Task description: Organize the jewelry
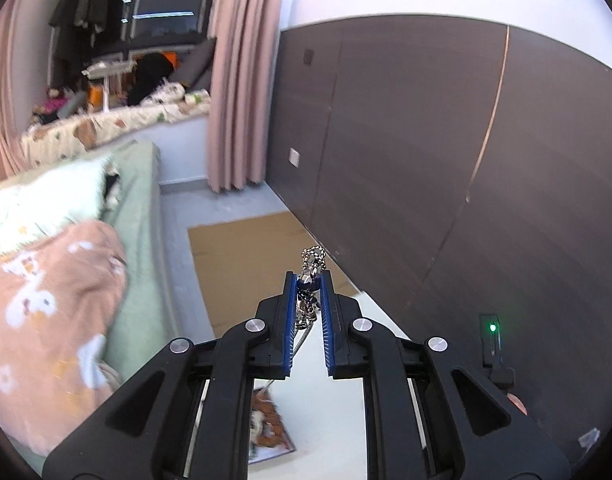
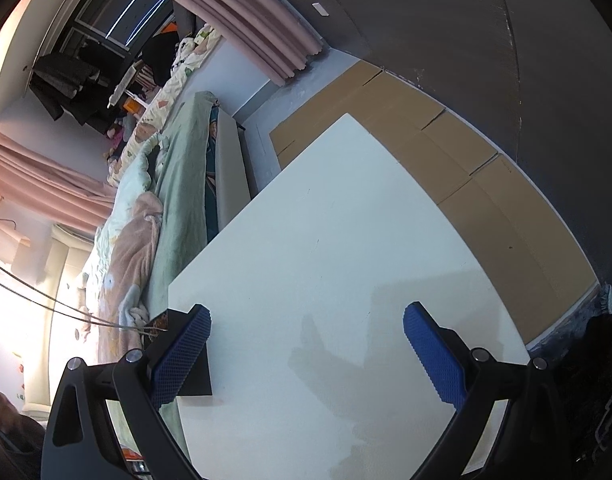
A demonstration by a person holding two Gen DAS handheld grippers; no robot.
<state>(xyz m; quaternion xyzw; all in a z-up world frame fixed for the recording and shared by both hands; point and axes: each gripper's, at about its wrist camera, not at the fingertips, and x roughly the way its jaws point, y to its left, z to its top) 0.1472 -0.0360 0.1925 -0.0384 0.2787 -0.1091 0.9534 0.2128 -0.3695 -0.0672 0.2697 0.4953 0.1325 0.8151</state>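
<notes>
Up between the blue pads, a silver chain necklace [image 1: 310, 276] is pinched by the left gripper [image 1: 310, 280], its bunched end poking past the tips and strands trailing below, perhaps toward the white table [image 2: 346, 240]. Over that table the right gripper [image 2: 306, 320] hangs spread wide, holding nothing.
</notes>
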